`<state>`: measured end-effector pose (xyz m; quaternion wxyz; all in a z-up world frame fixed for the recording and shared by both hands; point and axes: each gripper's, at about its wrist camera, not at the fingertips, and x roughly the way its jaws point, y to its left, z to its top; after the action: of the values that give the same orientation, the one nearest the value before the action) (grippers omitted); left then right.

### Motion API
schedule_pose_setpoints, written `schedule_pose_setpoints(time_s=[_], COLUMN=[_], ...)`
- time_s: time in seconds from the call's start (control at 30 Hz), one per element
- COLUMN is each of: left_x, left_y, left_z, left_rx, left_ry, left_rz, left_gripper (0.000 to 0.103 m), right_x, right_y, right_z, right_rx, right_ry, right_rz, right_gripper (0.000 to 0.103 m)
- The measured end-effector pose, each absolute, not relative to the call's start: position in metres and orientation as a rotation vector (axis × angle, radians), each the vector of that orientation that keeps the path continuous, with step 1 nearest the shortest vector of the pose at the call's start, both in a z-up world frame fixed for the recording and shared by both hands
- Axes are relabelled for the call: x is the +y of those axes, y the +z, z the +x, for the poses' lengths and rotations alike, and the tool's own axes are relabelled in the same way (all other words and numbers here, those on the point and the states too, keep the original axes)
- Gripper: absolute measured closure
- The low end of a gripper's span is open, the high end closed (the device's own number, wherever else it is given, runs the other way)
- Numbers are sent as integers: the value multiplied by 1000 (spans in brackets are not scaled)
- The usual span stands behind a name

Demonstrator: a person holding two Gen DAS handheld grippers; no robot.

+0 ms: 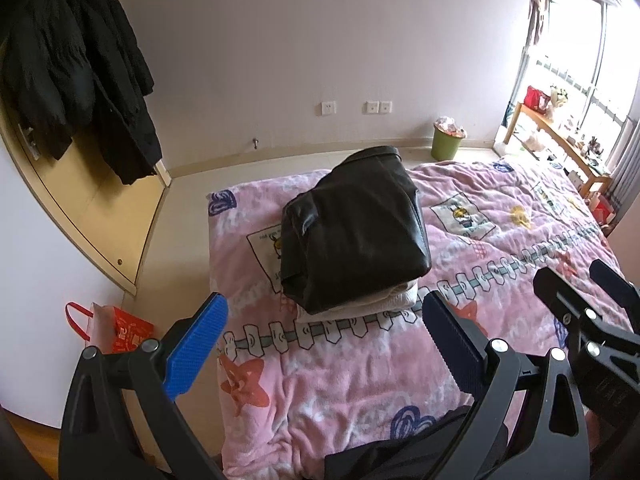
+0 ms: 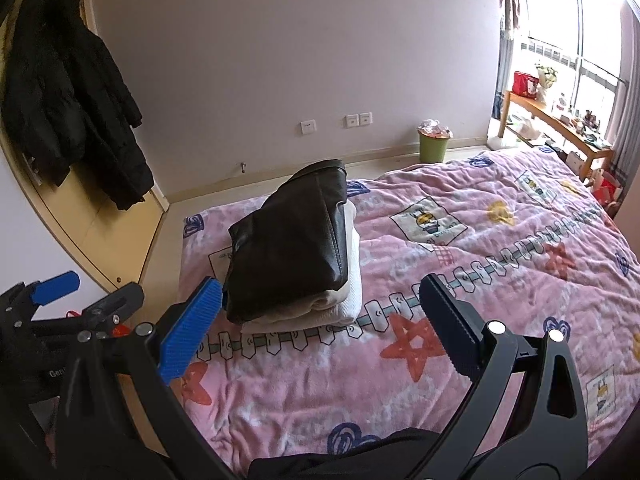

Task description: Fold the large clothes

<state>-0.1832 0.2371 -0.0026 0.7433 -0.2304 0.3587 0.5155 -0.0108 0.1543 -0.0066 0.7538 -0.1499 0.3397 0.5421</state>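
Observation:
A folded black leather jacket [image 1: 352, 232] lies on top of a folded white garment [image 1: 360, 306] on the pink blanket [image 1: 328, 384] of the bed. The same stack shows in the right wrist view, jacket [image 2: 288, 248] over white garment [image 2: 320, 308]. My left gripper [image 1: 324, 344] is open and empty, hovering just in front of the stack. My right gripper [image 2: 316, 328] is open and empty, also just short of the stack. The right gripper shows at the right edge of the left view [image 1: 588, 300]. A dark garment [image 2: 352, 456] lies at the near edge of the bed.
Black coats [image 1: 76, 80] hang on a door at left. A red gift bag [image 1: 120, 328] stands on the floor beside the bed. A green bin [image 1: 446, 142] stands by the far wall. A wooden shelf [image 1: 560, 136] with items runs along the window.

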Motion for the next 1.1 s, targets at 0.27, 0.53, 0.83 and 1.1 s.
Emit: schedule_pose_setpoints(time_s=[0.27,0.53,0.83,1.1], left_x=[244,249,255,257], left_y=[0,2,-4,-6], left_z=[-180,-176,-176,-176], left_rx=[787,785,805,820], left_ry=[1115,1108,1114,1112], left_rz=[-512,-513,-546,-570], left_gripper=[8,8,8,8], right_x=[160,164,165,164], right_y=[-5,0,2,2], right_z=[-7,-1,1,3], right_rx=[750,758,754,764], right_ry=[1192,1194,1195,1177], right_rz=[-328,-315,-320,-320], right_gripper=[6,6,6,6])
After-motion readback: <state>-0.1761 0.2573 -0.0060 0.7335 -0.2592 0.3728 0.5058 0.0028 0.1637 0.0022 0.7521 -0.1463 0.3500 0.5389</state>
